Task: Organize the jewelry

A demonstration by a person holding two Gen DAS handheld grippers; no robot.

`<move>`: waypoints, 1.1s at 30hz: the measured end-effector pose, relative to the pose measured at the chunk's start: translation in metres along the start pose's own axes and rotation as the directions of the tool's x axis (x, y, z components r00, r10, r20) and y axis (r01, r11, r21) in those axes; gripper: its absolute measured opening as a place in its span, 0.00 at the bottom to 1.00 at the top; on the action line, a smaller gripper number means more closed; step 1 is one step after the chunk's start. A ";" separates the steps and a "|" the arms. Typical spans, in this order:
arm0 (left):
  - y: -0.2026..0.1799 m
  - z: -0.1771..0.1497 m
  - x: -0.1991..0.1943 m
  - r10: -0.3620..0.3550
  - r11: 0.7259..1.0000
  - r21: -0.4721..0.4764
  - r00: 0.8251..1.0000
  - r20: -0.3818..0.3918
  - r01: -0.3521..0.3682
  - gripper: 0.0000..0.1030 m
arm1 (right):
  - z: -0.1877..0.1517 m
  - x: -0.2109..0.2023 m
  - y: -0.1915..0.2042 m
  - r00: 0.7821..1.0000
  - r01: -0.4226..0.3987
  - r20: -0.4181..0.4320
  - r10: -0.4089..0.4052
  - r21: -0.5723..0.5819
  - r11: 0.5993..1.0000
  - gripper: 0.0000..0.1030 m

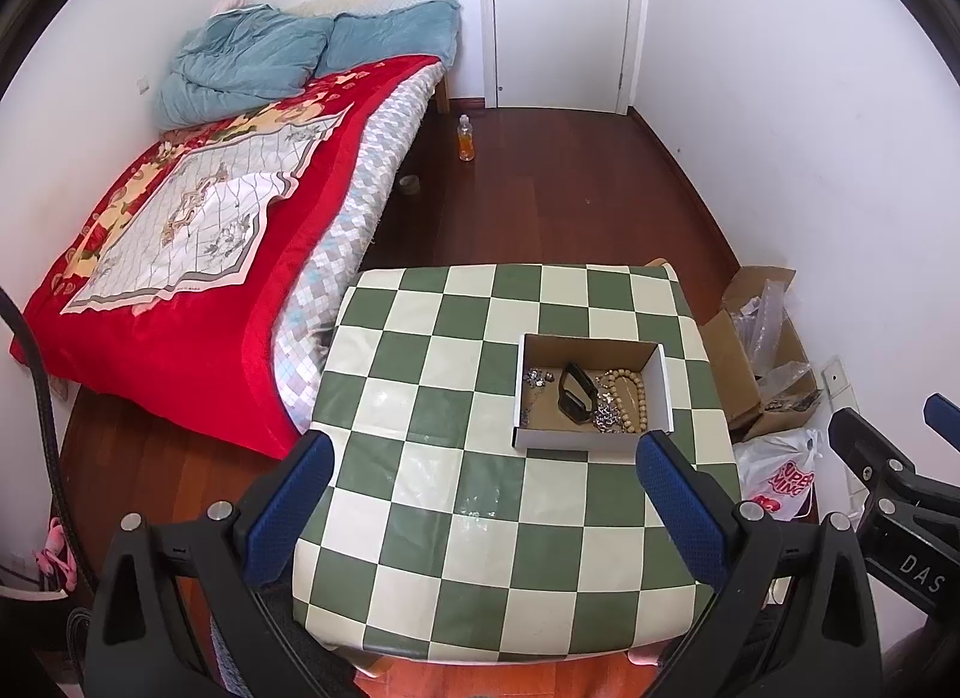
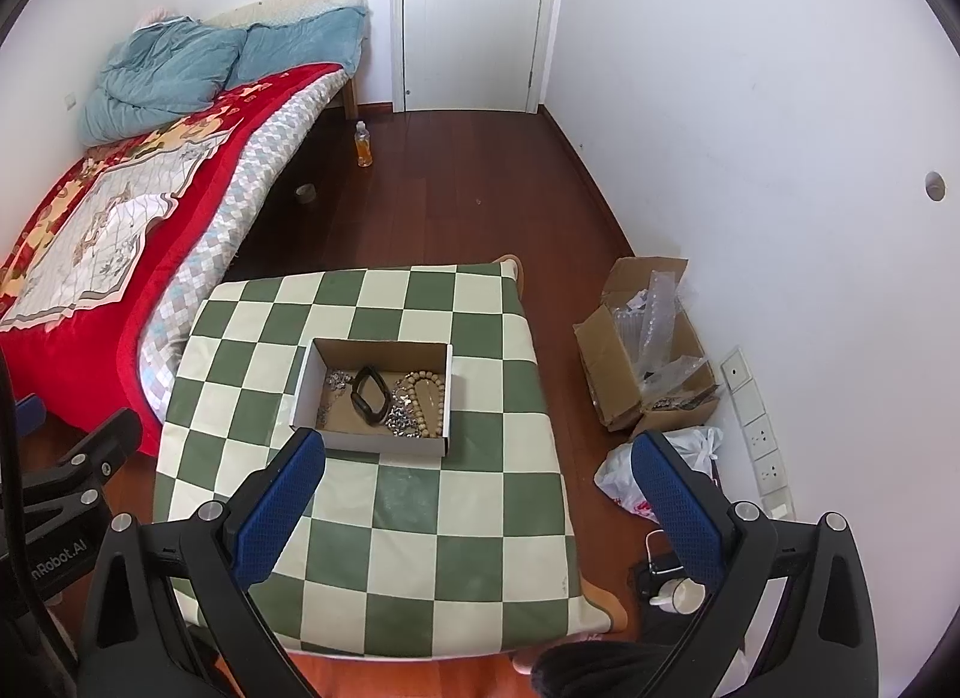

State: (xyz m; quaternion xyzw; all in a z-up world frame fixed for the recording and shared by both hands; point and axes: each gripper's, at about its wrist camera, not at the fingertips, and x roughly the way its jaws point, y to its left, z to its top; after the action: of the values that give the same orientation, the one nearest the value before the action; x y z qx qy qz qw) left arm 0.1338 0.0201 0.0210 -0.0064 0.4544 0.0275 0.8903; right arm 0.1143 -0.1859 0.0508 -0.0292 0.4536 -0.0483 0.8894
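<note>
While both left tongs [image 1: 485,503] and right tongs [image 2: 477,503] hang released and empty above the checked surface [image 1: 420,518], the jewelry sits beyond in a shallow cardboard box [image 1: 591,395]: stiff black bangle [image 1: 575,392], wooden bead strand [image 1: 630,398], limp slippery chains [image 1: 606,416]; grip the bangle's rim

Checkered table [image 1: 420,518] bears open jewelry box [image 1: 576,441].

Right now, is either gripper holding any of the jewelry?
No. The left gripper and right gripper are both open and empty; the jewelry sits in the box.
</note>
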 end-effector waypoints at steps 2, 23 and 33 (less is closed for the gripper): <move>0.000 -0.001 -0.001 0.001 1.000 0.001 1.000 0.004 -0.001 1.00 | 0.000 -0.002 0.000 1.000 -0.001 0.001 0.001 0.003 1.000 1.00; 0.000 0.001 -0.010 0.019 1.000 -0.002 0.999 0.043 -0.019 1.00 | -0.004 -0.007 0.000 1.000 -0.011 0.018 0.010 0.031 0.999 1.00; -0.001 0.003 -0.014 0.024 1.000 -0.002 0.998 0.052 -0.024 1.00 | -0.002 -0.011 0.001 1.000 -0.012 0.024 0.011 0.036 0.999 1.00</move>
State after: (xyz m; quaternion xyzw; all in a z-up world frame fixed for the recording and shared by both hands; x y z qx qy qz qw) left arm 0.1286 0.0186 0.0340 -0.0009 0.4309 0.0389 0.9015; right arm 0.1060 -0.1834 0.0580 -0.0110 0.4420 -0.0509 0.8955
